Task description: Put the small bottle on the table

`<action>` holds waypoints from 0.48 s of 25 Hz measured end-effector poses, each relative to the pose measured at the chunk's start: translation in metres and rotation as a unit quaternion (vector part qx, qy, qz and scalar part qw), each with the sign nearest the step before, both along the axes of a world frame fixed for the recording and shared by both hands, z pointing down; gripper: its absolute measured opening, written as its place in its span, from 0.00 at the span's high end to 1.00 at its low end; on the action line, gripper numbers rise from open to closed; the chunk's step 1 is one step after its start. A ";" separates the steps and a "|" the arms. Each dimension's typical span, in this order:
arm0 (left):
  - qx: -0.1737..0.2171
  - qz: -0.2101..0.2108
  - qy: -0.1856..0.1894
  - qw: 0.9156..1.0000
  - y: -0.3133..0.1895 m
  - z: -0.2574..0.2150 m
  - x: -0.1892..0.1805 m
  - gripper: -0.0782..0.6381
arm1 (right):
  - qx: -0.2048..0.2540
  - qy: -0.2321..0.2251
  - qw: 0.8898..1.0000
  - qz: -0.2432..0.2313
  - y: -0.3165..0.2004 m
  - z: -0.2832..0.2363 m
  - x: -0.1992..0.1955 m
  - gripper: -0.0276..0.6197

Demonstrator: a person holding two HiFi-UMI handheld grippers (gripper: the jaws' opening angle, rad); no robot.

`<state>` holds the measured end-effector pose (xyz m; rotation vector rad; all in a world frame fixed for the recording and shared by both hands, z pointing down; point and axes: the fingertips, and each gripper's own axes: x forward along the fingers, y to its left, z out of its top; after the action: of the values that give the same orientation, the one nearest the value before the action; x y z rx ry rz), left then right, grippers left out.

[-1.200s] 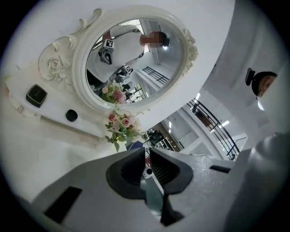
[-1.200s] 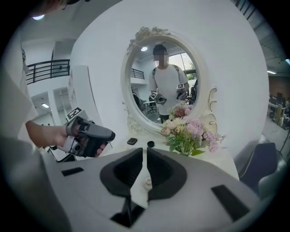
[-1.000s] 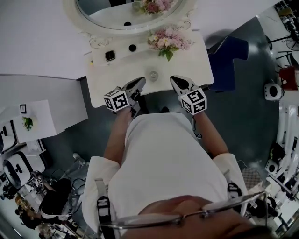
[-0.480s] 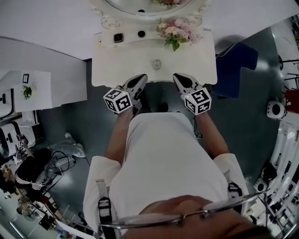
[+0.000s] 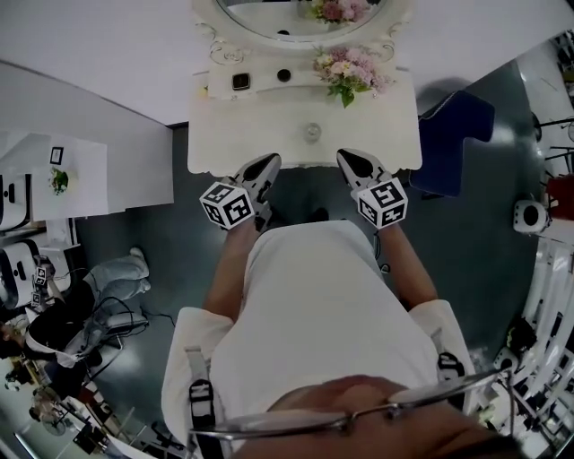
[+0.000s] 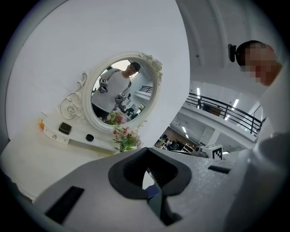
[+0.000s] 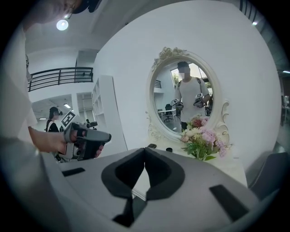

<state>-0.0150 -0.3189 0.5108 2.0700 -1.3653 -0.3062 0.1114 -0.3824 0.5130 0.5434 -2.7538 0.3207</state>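
The small clear bottle [image 5: 311,133] stands on the white vanity table [image 5: 224,148], near the middle of its top and apart from both grippers. My left gripper [image 5: 267,163] hovers over the table's front edge, left of the bottle, its jaws shut with nothing in them. My right gripper [image 5: 346,159] hovers at the front edge to the bottle's right, also shut and empty. In the left gripper view the shut jaws [image 6: 147,174] hide the bottle. The right gripper view shows its shut jaws [image 7: 145,168] and my left gripper [image 7: 84,140] in a hand.
An oval mirror [image 5: 300,13] stands at the table's back, with pink flowers [image 5: 350,72], a black square box [image 5: 240,81] and a small black round thing [image 5: 283,76] on a shelf below it. A blue seat [image 5: 457,134] stands right of the table.
The head view has shifted, so the table sits further right and lower in the picture. Both grippers stay shut at the table's front edge; the bottle has not moved.
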 end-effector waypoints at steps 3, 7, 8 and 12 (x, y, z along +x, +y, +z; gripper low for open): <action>0.006 0.015 -0.023 1.000 0.009 -0.004 -0.005 0.89 | 0.000 -0.006 1.000 0.014 0.005 -0.007 -0.005 0.95; 0.011 0.034 -0.034 0.999 0.006 -0.007 -0.010 0.89 | 0.012 -0.007 1.000 0.025 0.000 -0.015 -0.011 0.95; 0.011 0.037 -0.033 0.999 0.005 -0.007 -0.011 0.89 | 0.015 -0.007 1.000 0.024 -0.001 -0.017 -0.012 0.95; 0.012 0.043 -0.031 0.999 0.002 -0.007 -0.013 0.89 | 0.018 -0.007 1.000 0.024 0.001 -0.021 -0.018 0.95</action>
<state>-0.0285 -0.3167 0.5043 2.1670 -1.3095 -0.2237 0.0938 -0.3818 0.4918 0.6198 -2.7685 0.2875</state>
